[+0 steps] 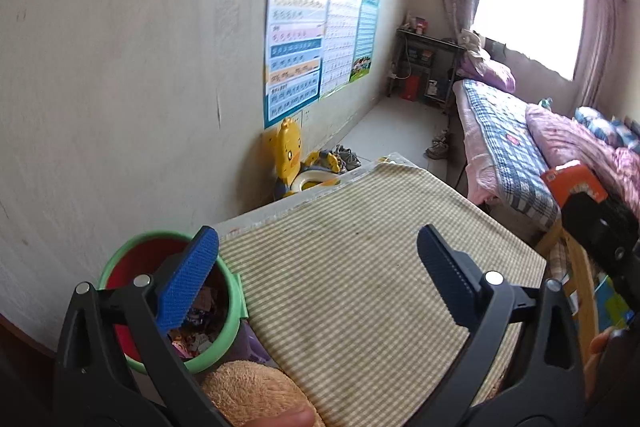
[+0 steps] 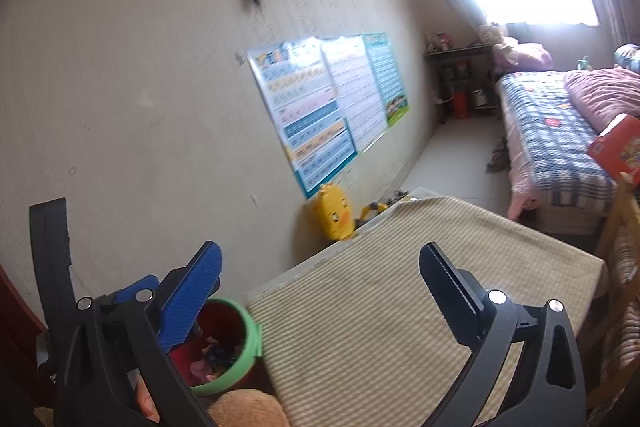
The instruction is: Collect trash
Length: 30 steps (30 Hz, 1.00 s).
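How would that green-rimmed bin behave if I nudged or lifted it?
The bin looks like thin plastic holding only wrappers, so probably light and easy to slide. It is round and fairly tall, so a push near the rim might tip it.

Bin (image 1: 224,323) left of table (image 1: 360,247) — wrappers (image 1: 200,311) in it.

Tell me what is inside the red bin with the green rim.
The red bin with the green rim holds a heap of crumpled colourful wrappers. The left gripper's blue finger covers part of them, and the bin's bottom is hidden.
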{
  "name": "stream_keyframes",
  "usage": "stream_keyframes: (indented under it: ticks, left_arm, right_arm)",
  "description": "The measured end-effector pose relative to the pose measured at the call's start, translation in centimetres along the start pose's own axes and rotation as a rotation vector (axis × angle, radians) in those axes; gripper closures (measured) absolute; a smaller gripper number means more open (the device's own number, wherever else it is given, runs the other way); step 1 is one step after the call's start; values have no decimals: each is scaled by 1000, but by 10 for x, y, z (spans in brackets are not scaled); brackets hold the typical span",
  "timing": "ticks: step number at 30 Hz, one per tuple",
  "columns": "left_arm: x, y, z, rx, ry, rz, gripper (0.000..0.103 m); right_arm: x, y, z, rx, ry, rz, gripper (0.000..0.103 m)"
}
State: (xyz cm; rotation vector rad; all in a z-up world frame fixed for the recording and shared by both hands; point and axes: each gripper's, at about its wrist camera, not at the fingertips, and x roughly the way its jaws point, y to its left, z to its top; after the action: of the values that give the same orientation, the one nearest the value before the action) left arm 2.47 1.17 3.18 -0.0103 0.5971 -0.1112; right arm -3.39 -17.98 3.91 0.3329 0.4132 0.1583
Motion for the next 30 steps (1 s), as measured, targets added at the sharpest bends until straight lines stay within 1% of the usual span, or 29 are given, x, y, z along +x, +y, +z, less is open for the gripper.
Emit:
stream_keyframes:
  ticks: [5, 14, 30]
  left_arm:
    - [-5, -23, -1, 74, -19, 25, 5]
    - [-5, -32, 1, 72, -5, 10, 5]
    - [-4, -30, 1, 78, 4, 13, 5]
  right_arm:
    - [-7, -20, -2, 62, 4, -17, 7]
    - [-17, -35, -2, 96, -21, -30, 7]
    - [-11, -31, -2, 78, -5, -30, 7]
